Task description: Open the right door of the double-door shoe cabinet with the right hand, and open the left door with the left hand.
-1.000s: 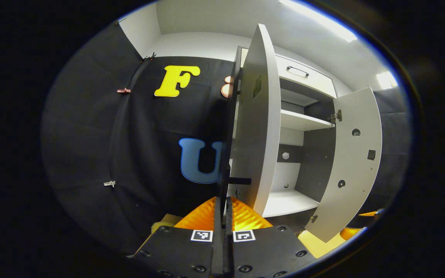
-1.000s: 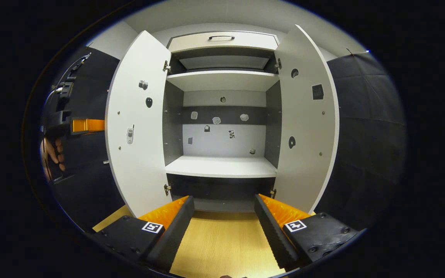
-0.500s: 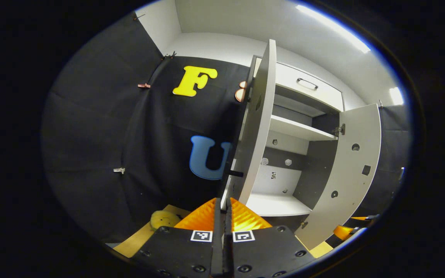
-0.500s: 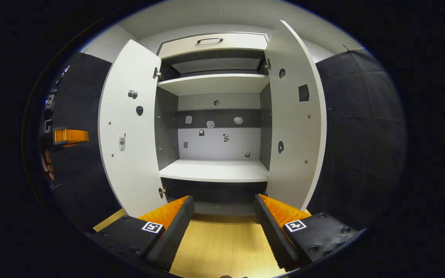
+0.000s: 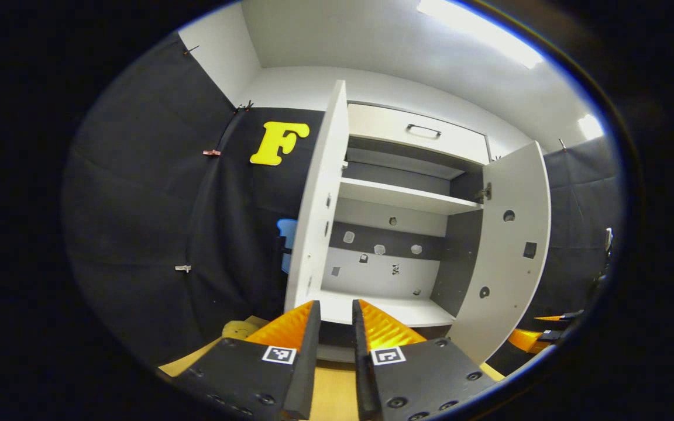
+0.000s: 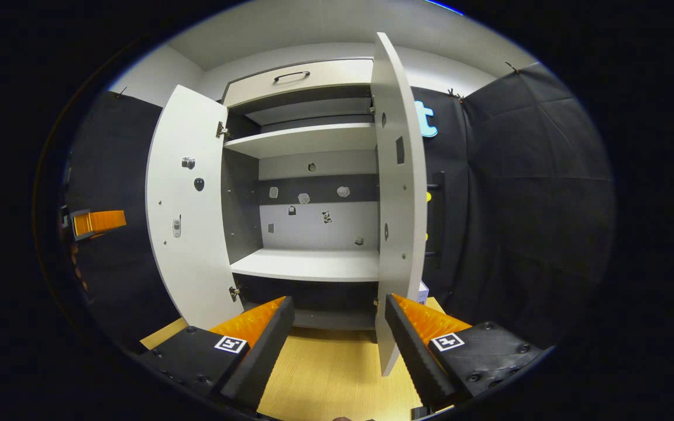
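Shoe cabinet stands at the back of the booth with both doors swung out, so its shelves and the back panel with small stickers can be seen. Going from left to right in the right gripper view: the left gripper shows at the far left edge, well apart from the left door, which stands wide open on its hinges. Next comes the open inside, and then the right door, seen almost edge-on because it is turned out toward the camera; its dark handle sits on the outer face, near the cloth wall.

In the left gripper view the left gripper has a small gap between its fingers and holds nothing; the left door is just ahead of it. I judge that it lets go because the door is open enough. The right gripper has its jaws wide apart and empty, over the wooden floor. The task looks finished, judging from both doors
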`<state>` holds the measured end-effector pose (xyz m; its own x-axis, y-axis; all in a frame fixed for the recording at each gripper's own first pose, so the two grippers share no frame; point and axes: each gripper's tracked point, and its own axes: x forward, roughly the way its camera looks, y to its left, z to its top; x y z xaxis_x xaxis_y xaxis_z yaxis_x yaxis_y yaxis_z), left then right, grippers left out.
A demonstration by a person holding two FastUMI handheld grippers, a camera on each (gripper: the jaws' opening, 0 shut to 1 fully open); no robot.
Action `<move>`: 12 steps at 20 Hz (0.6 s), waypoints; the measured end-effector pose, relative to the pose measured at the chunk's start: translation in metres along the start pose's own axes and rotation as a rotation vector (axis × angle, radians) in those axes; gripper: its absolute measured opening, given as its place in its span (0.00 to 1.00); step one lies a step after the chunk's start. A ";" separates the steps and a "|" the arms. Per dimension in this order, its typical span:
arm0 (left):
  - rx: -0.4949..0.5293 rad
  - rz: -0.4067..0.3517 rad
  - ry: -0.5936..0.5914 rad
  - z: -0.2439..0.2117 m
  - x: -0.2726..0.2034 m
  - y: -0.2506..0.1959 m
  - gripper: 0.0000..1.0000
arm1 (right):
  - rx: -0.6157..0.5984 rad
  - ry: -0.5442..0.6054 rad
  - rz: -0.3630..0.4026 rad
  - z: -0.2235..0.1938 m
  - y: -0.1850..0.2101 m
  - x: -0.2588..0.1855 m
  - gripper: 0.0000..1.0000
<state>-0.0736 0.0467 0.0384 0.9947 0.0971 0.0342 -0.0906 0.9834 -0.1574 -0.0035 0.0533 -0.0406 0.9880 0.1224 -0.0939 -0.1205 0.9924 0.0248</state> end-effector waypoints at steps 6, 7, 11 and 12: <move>0.020 -0.019 0.007 -0.019 -0.017 -0.062 0.84 | 0.030 -0.032 0.023 0.012 -0.017 -0.012 0.97; 0.040 -0.018 0.006 -0.021 -0.018 -0.064 0.89 | 0.037 -0.040 0.021 0.015 -0.018 -0.012 0.97; 0.083 -0.007 0.032 -0.036 -0.031 -0.075 0.95 | 0.059 -0.058 0.002 0.015 -0.018 -0.010 0.99; 0.087 -0.012 0.036 -0.040 -0.032 -0.076 0.95 | 0.062 -0.053 -0.008 0.012 -0.018 -0.009 0.98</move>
<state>-0.0968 -0.0376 0.0097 0.9967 0.0812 -0.0002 -0.0810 0.9942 -0.0711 -0.0094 0.0339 -0.0287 0.9928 0.1120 -0.0415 -0.1081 0.9904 0.0865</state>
